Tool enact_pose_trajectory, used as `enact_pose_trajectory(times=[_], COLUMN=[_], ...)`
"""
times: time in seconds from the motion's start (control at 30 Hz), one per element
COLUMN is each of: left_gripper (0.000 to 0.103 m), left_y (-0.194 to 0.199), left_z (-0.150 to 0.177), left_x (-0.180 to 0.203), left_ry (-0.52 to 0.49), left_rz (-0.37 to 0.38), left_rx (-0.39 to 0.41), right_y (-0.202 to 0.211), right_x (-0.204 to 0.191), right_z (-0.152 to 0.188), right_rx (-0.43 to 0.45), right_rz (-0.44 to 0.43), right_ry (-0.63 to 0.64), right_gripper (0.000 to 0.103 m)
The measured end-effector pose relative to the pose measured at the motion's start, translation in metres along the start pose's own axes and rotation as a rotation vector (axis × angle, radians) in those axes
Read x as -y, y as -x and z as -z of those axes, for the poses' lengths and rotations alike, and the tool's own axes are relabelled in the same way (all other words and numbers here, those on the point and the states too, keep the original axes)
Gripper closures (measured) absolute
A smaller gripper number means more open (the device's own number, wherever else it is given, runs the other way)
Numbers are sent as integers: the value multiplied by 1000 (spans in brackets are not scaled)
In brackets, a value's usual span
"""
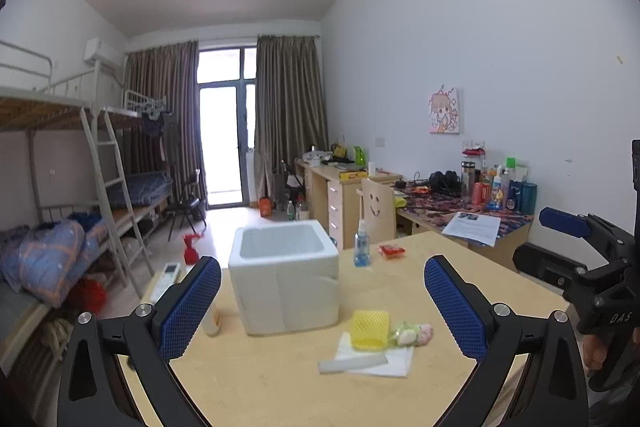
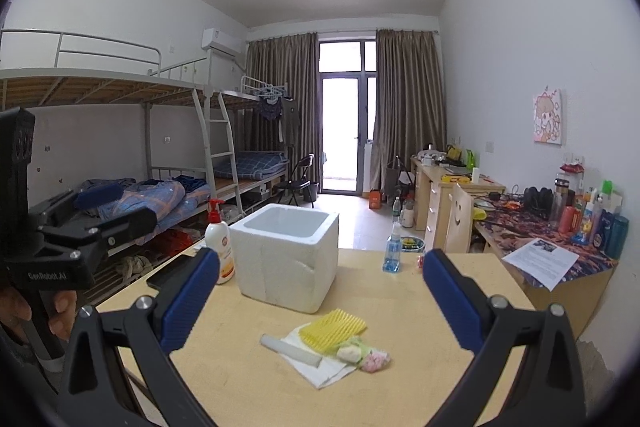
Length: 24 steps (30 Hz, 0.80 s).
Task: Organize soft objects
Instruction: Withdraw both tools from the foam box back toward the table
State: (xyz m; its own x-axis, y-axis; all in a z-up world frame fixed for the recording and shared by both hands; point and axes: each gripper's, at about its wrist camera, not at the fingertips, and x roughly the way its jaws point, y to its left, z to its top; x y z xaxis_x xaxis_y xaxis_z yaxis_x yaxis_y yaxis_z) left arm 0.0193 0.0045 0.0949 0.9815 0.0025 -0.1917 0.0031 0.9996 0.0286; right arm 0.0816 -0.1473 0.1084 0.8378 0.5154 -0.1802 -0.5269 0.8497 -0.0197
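Observation:
A white foam box (image 1: 285, 283) (image 2: 286, 255) stands open and looks empty on the wooden table (image 1: 280, 387) (image 2: 400, 303). In front of it lie a yellow foam net sleeve (image 1: 369, 329) (image 2: 333, 329), a small pastel soft toy (image 1: 412, 333) (image 2: 365, 354), a white foam strip (image 1: 352, 363) (image 2: 290, 349) and a white tissue (image 1: 394, 361) (image 2: 320, 371). My left gripper (image 1: 322, 305) is open and empty, above the table short of these things. My right gripper (image 2: 320, 301) is open and empty, also short of them.
A blue spray bottle (image 1: 362, 245) (image 2: 392, 249) and a red packet (image 1: 391, 251) stand behind the box. A lotion pump bottle (image 2: 220, 243) and a black phone (image 2: 170, 277) are at the table's left. A remote (image 1: 167, 277) lies at the left edge. A cluttered desk (image 2: 560, 259) is to the right.

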Motion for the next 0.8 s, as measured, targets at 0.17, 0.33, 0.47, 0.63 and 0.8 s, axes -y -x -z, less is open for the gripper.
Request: enact_pose_trajectory(times=[0.17,0.33,0.47,0.63,0.8], left_gripper=[1,1,1,1,1], left_y=[10,25,33,33,32], left_z=[16,26,35,52,66], left_x=[5,10,12,12,10], left_ry=[10,-1,-6,-3,0], left_rz=[7,13,-5,-1,3], left_rx=[-3,28,54,68,62], right_y=[14,24,26,24,23], right_x=[-3,-1,2,4,8], right_z=[16,27,34,49,66], right_rx=[7,16,13,1,-6], right_rz=[-19,-22,-31,-31,-26], right_ry=[0,-14,-25,-33,-76], right_gripper=[0,0,0,0,0])
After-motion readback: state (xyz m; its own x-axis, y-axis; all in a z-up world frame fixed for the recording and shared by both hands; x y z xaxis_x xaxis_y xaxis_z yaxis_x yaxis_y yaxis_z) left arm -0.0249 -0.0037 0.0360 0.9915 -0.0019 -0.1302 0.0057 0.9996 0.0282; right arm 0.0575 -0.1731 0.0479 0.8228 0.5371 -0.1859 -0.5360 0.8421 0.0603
